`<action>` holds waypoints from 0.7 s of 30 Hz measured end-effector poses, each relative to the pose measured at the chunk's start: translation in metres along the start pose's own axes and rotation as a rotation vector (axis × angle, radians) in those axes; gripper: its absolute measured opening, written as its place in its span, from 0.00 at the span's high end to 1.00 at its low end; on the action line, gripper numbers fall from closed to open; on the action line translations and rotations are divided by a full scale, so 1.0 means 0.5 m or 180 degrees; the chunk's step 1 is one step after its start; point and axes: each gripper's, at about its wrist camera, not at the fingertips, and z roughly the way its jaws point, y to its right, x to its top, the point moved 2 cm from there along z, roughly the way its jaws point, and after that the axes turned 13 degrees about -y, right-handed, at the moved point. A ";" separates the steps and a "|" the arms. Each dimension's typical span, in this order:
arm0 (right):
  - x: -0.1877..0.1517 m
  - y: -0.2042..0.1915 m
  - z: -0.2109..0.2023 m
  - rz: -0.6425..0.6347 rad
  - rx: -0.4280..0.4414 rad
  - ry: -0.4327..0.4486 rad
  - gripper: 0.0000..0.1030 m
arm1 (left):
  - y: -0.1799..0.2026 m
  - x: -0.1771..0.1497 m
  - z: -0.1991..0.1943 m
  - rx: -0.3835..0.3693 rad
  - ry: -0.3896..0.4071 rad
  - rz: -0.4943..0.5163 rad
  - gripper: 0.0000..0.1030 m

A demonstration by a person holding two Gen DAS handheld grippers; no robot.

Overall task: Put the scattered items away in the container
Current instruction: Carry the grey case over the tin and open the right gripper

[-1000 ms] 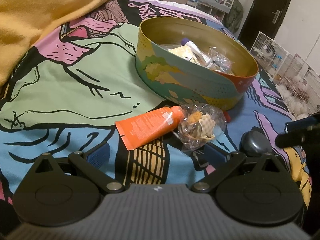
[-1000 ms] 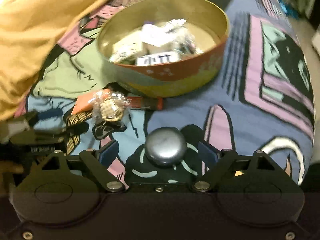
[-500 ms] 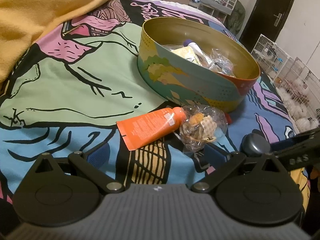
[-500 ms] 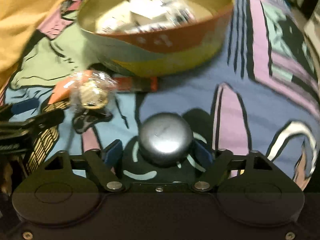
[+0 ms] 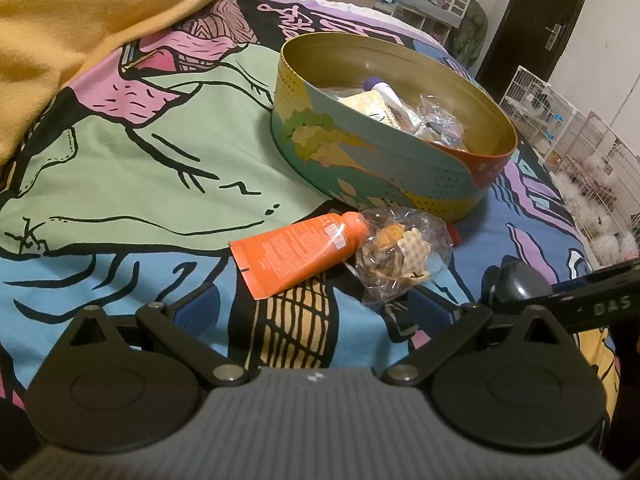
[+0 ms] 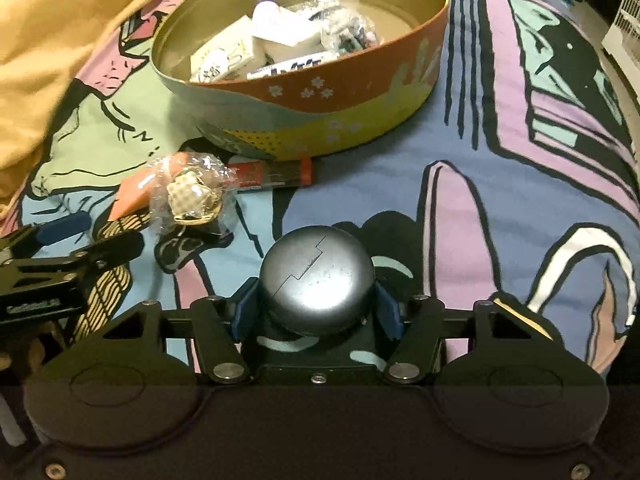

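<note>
A round painted tin (image 5: 380, 168) (image 6: 304, 92) sits on the bedspread with several packets inside. In front of it lie an orange tube (image 5: 296, 256) (image 6: 132, 196), a clear bag of snacks (image 5: 400, 256) (image 6: 188, 196) and a red-and-black stick (image 6: 276, 174). My left gripper (image 5: 312, 308) hangs open just short of the tube and bag, nothing between its fingers. A grey round case (image 6: 316, 280) (image 5: 516, 284) lies to the right. My right gripper (image 6: 316, 312) is closing on it from above, with its blue pads (image 6: 244, 308) against both sides of the case.
A yellow blanket (image 5: 80, 20) is heaped at the back left. The patterned bedspread (image 6: 520, 140) stretches bare to the right of the tin. White wire cages (image 5: 580, 132) and a dark door (image 5: 532, 12) stand beyond the bed's right edge.
My right gripper has come down over the grey case and its jaws have narrowed onto the case's sides. The left gripper and the loose items have not moved.
</note>
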 end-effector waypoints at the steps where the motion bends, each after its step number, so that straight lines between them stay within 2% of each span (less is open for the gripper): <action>1: -0.001 0.002 -0.009 -0.0004 -0.0006 0.0015 0.43 | 0.001 0.000 0.000 -0.0003 0.0002 0.0006 0.00; 13: 0.016 0.050 -0.131 0.0131 -0.0039 0.0243 0.43 | 0.007 -0.001 -0.004 -0.0055 0.0004 0.0054 0.00; 21: 0.056 0.053 -0.201 0.0107 -0.0074 0.0392 0.43 | 0.008 -0.002 -0.003 -0.0083 -0.0004 0.0066 0.00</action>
